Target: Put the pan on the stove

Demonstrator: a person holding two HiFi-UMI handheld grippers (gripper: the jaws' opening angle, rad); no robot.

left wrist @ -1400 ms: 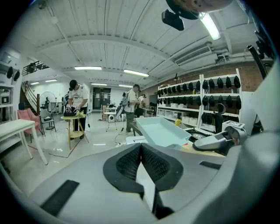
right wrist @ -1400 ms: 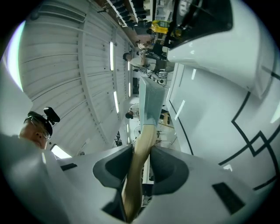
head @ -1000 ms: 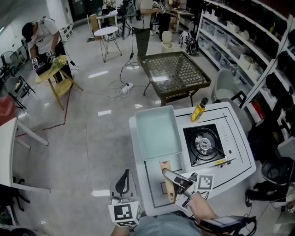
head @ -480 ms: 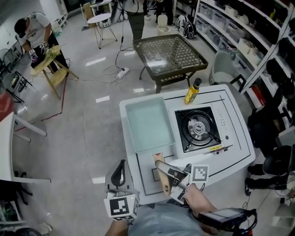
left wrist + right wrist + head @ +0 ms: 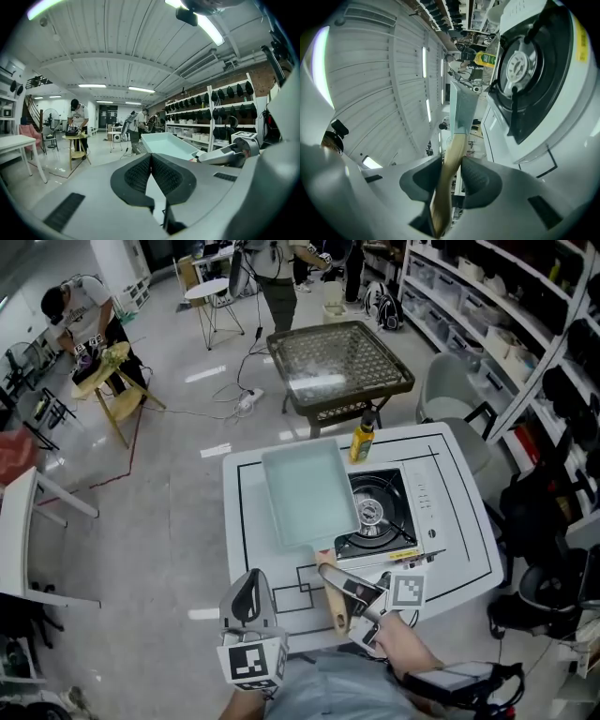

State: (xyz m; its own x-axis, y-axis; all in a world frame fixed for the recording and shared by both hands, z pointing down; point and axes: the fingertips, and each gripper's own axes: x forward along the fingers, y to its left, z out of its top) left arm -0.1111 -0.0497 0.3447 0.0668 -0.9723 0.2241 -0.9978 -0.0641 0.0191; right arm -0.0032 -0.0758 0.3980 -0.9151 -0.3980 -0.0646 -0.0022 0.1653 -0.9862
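A pale teal rectangular pan (image 5: pixel 305 493) with a wooden handle (image 5: pixel 335 601) hangs over the white table (image 5: pixel 459 512). Its right edge overlaps the left side of the black single-burner stove (image 5: pixel 377 517). My right gripper (image 5: pixel 343 590) is shut on the handle, which shows between the pads in the right gripper view (image 5: pixel 451 159), with the pan (image 5: pixel 461 110) edge-on and the burner (image 5: pixel 516 63) to its right. My left gripper (image 5: pixel 250 601) hovers off the table's near left corner, shut and empty; its pads (image 5: pixel 140 174) meet, with the pan (image 5: pixel 168 144) beyond them.
A yellow oil bottle (image 5: pixel 361 441) stands on the table behind the stove. A glass-topped wicker table (image 5: pixel 337 362) is beyond, with shelves (image 5: pixel 525 324) along the right. People work at the back left (image 5: pixel 84 315), and cables (image 5: pixel 246 401) lie on the floor.
The pan has shifted right across the table, from beside the stove to overlapping its left side. Both grippers moved along with it.
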